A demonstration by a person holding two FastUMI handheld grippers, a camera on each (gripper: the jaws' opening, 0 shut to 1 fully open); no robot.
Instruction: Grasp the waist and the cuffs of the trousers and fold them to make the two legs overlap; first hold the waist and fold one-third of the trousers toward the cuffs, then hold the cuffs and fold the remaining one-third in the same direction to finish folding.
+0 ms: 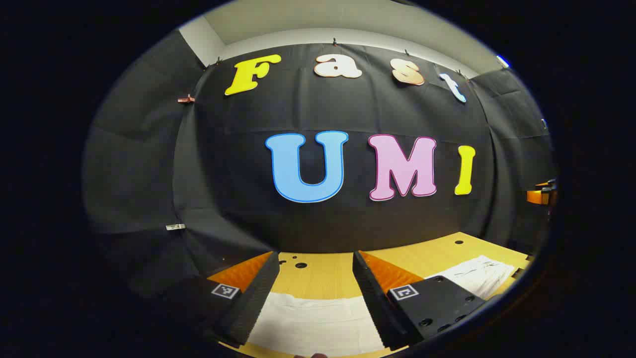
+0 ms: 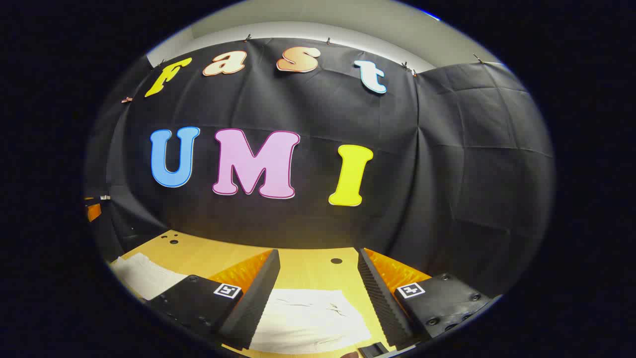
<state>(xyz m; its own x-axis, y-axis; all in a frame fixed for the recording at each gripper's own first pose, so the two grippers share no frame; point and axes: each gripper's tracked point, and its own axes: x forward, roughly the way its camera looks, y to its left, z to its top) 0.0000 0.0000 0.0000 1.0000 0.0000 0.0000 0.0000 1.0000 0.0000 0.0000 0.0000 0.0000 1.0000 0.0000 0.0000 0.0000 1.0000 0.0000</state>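
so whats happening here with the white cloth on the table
A person holds a pair of tongs in each hand over white trousers spread flat on a wooden table. The left tongs and the right tongs are both open, each with trouser fabric lying between its fingers but not pinched. Nothing is gripped or lifted yet, so the folding appears not to have started. Which end is the waist and which the cuffs cannot be told from here.

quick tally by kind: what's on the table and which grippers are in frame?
White trousers: 1
Wooden table: 1
Grippers: 2, left gripper and right gripper, both open above the cloth
Total: 4
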